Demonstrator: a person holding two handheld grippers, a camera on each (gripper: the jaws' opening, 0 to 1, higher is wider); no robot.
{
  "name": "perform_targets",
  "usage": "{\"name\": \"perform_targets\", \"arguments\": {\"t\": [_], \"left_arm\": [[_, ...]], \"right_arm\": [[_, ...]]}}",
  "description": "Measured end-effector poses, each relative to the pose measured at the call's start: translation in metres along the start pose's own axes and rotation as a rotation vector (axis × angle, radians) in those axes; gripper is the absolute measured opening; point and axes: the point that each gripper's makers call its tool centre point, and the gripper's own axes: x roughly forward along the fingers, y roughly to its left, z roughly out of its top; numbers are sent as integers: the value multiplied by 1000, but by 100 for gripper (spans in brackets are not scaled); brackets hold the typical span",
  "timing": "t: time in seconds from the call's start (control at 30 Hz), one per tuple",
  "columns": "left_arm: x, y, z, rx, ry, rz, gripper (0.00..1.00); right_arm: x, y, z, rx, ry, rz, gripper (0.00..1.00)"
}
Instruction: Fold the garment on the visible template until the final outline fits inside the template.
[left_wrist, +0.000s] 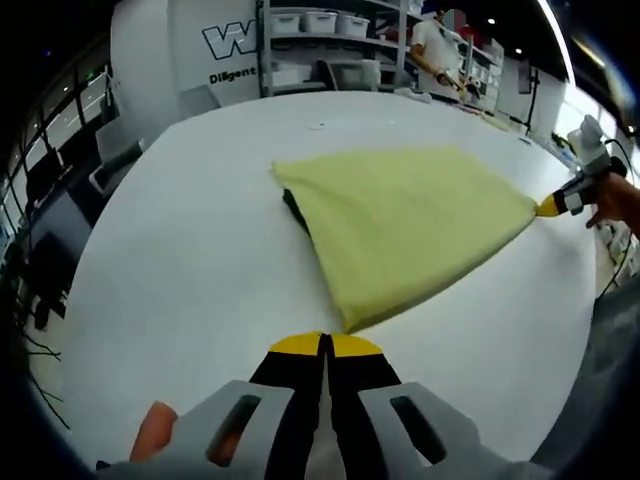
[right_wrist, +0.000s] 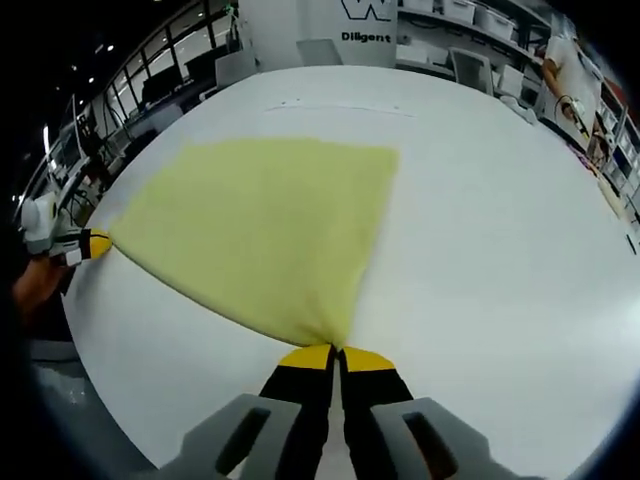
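Note:
A pale yellow-green garment (left_wrist: 405, 225) lies spread and pulled taut on a white round table (left_wrist: 190, 260). My left gripper (left_wrist: 326, 340) is shut on its near corner, at the bottom of the left gripper view. My right gripper (left_wrist: 552, 206), held by a hand, pinches the far right corner. A dark strip (left_wrist: 292, 207) peeks out from under the cloth's left edge. In the right gripper view the same garment (right_wrist: 255, 225) fans out from my right gripper (right_wrist: 336, 352), which is shut on a corner, while the left gripper (right_wrist: 92, 243) holds the far left tip.
Shelves with white bins (left_wrist: 320, 22) and a standing person (left_wrist: 435, 50) are behind the table. Chairs (left_wrist: 115, 150) stand along the table's left rim. Bare white tabletop (right_wrist: 500, 220) stretches to the right of the cloth.

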Motion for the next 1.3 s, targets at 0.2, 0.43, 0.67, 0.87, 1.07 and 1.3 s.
{"name": "perform_targets", "arguments": {"t": [0.2,0.43,0.67,0.87,1.07,1.3], "left_arm": [[-11,-4,22,2,-66,10,0],[-29,-21,50,-19,-161,6,0],[-57,-39,77,-34,-289,-8,2],[-67,-57,83,19,-324,-18,13],[-69,-70,82,30,-344,-25,43],[-77,-71,85,-37,-385,-17,79]], "right_arm": [[-8,-3,7,2,-32,-14,0],[-21,-15,11,-15,-59,-78,0],[-63,1,46,-107,-292,-113,0],[-82,43,56,-203,-403,-90,6],[-85,70,64,-225,-473,-46,40],[-95,87,78,-161,-598,-17,72]]}}
